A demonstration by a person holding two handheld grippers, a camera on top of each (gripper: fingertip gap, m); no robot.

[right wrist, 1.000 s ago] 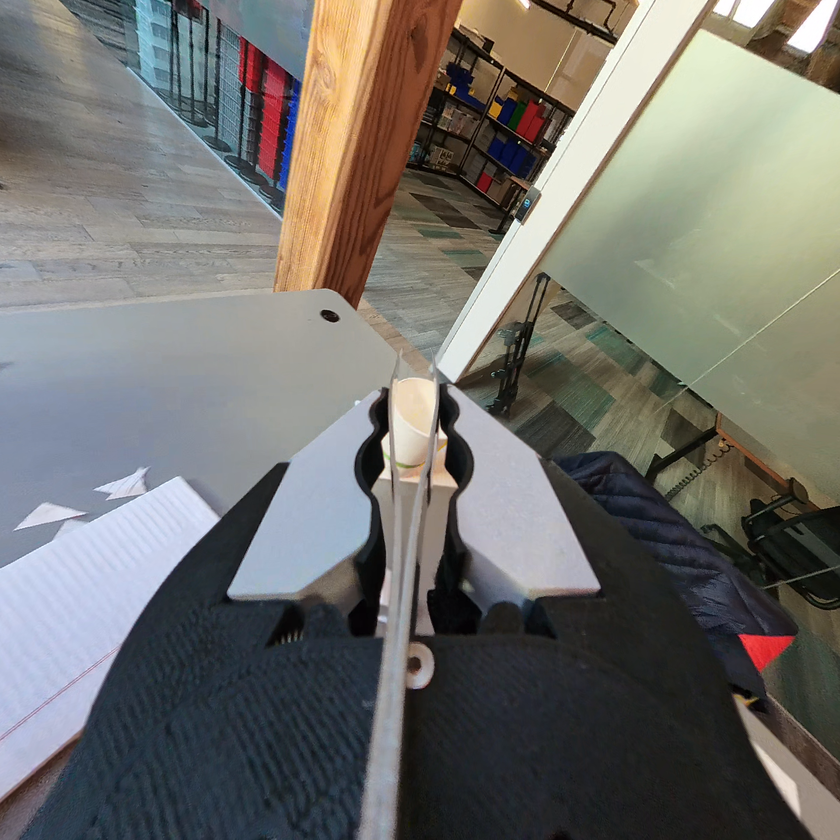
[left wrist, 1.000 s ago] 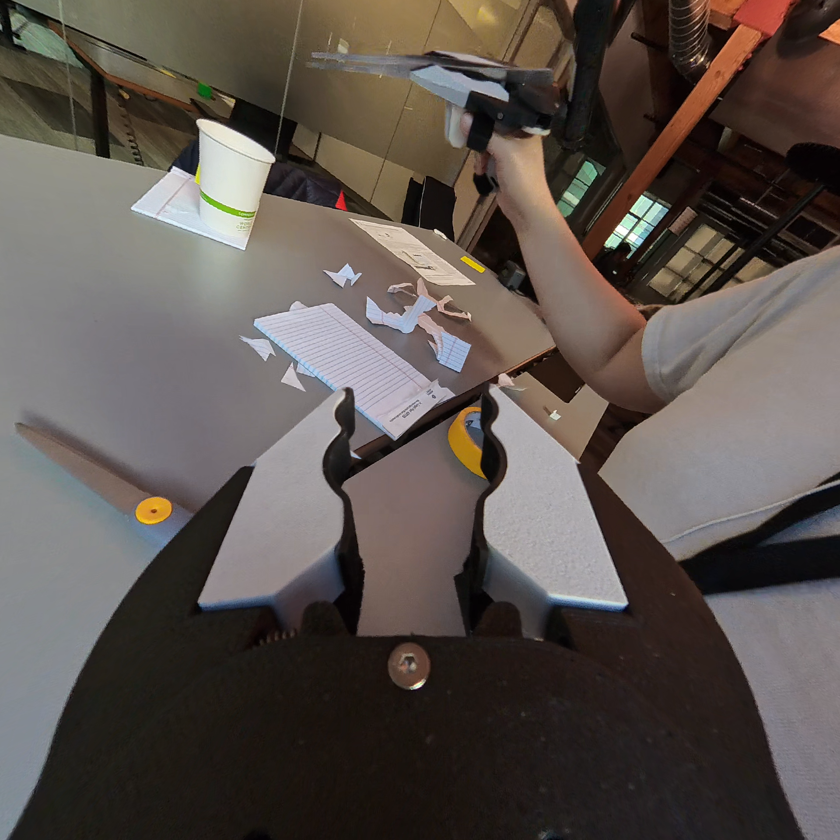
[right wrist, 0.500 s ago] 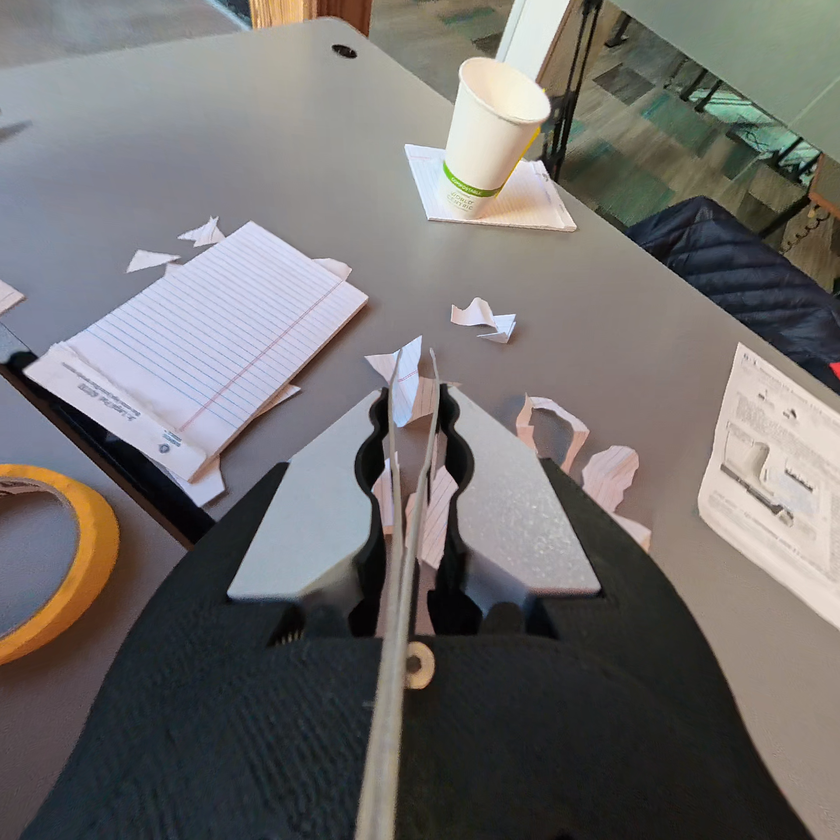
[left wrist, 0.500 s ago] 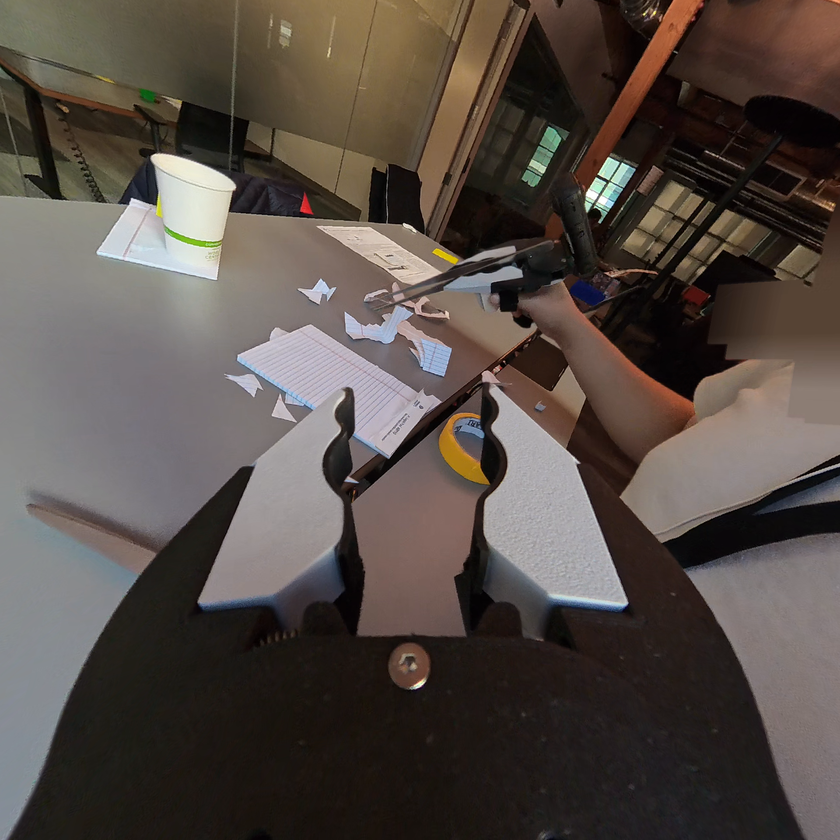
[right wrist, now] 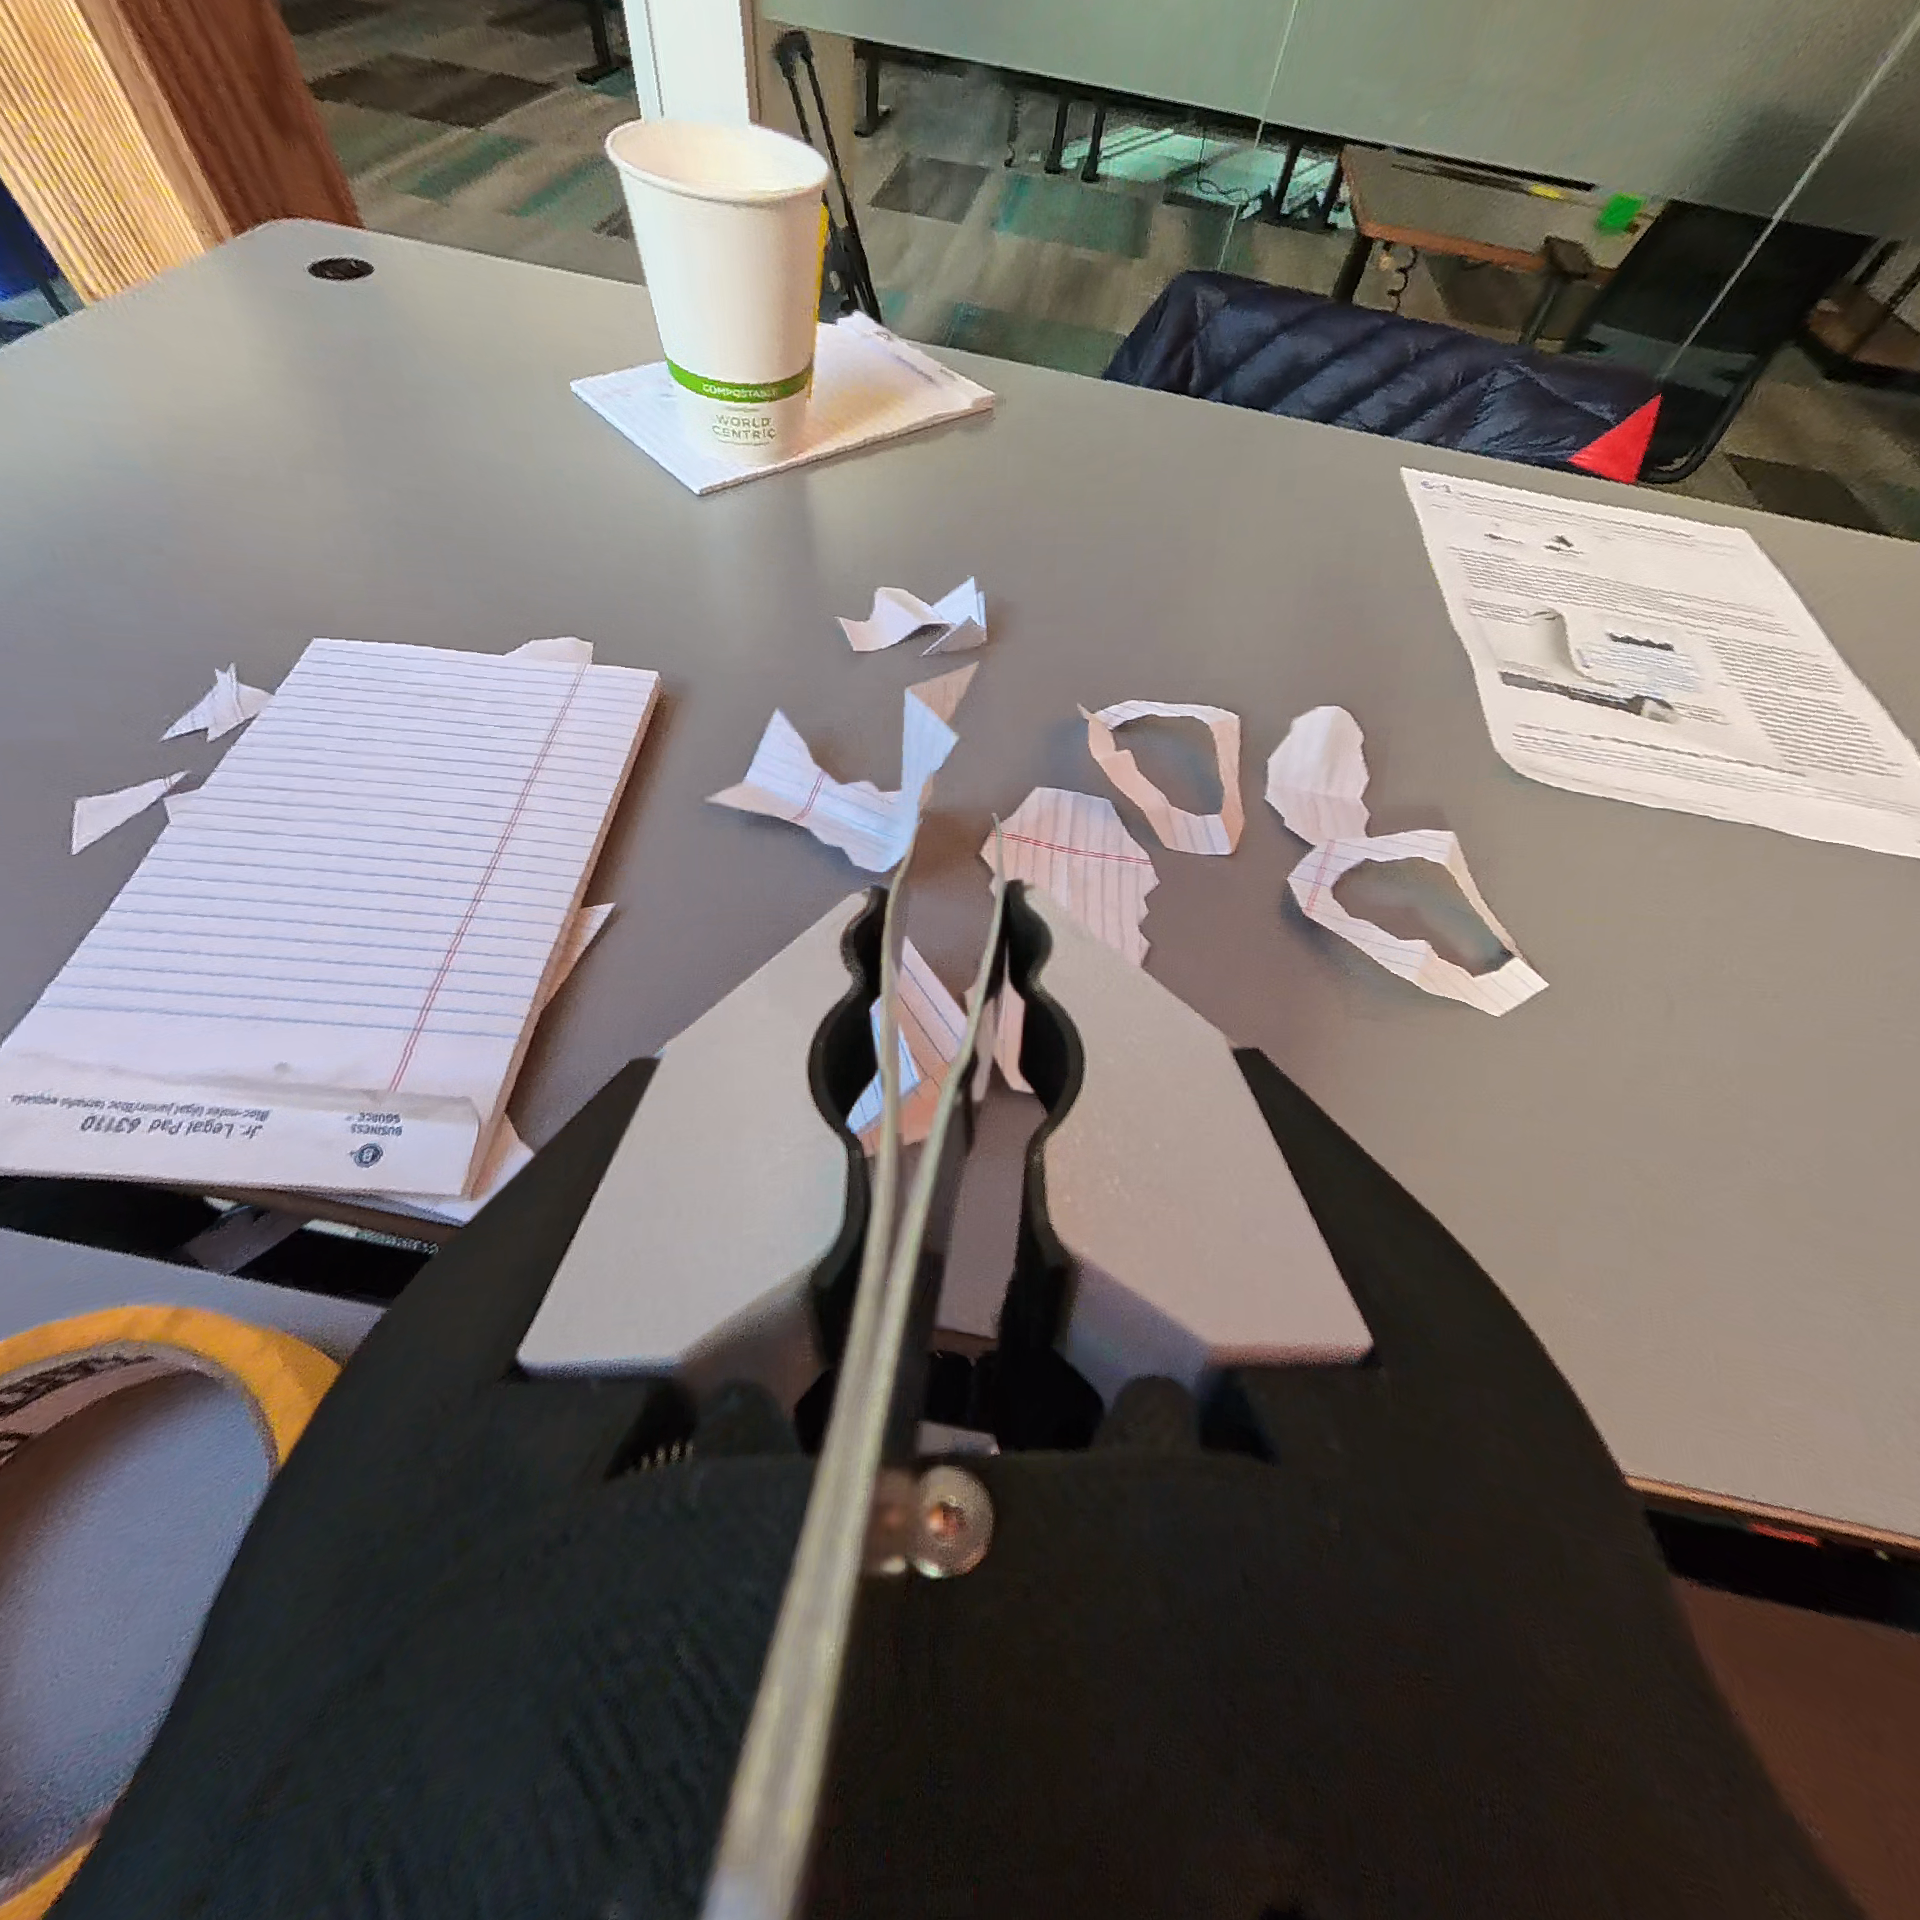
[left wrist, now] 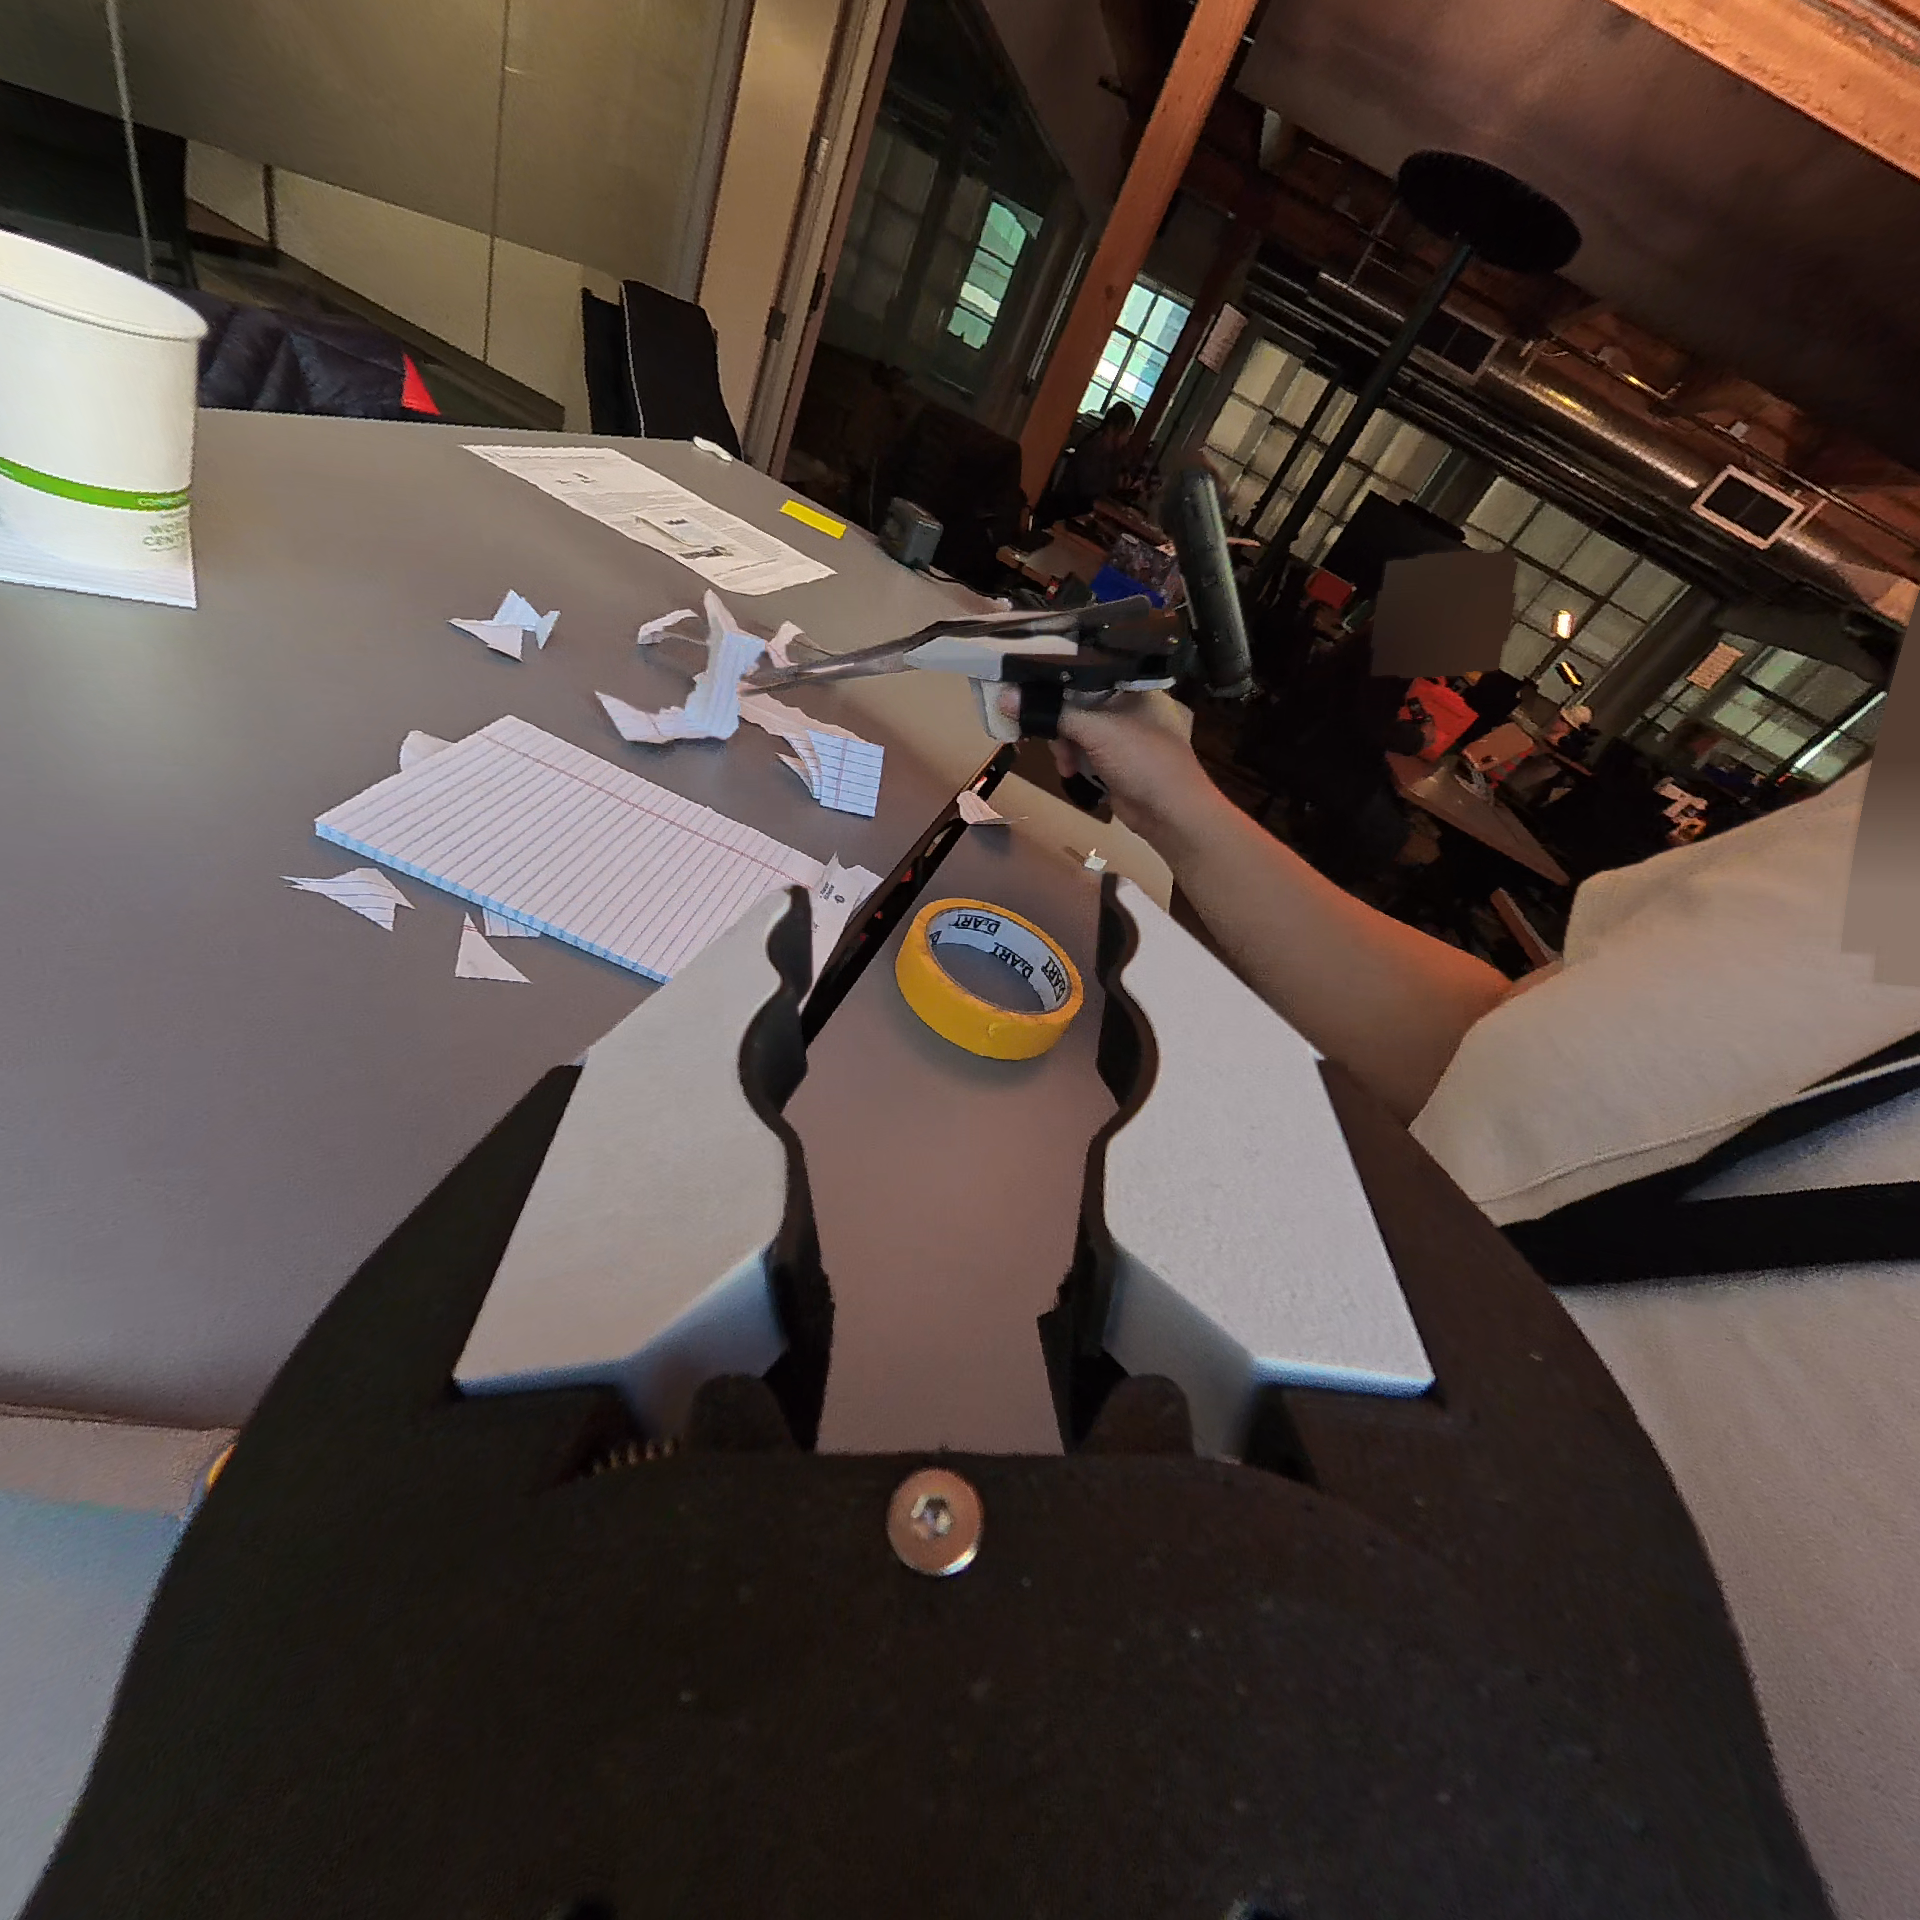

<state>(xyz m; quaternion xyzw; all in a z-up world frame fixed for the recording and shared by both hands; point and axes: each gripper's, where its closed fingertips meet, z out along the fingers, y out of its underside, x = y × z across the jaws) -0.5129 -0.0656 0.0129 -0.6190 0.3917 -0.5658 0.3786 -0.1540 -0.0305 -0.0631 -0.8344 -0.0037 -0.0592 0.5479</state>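
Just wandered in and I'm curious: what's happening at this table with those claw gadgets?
A person holds a handheld claw in each hand over a grey table. The right claw has a pair of scissors between its fingers, blades slightly apart, tips just above cut scraps of lined paper. The left claw is open and empty, near a roll of yellow tape. A lined legal pad, a paper cup and a printed sheet lie around.
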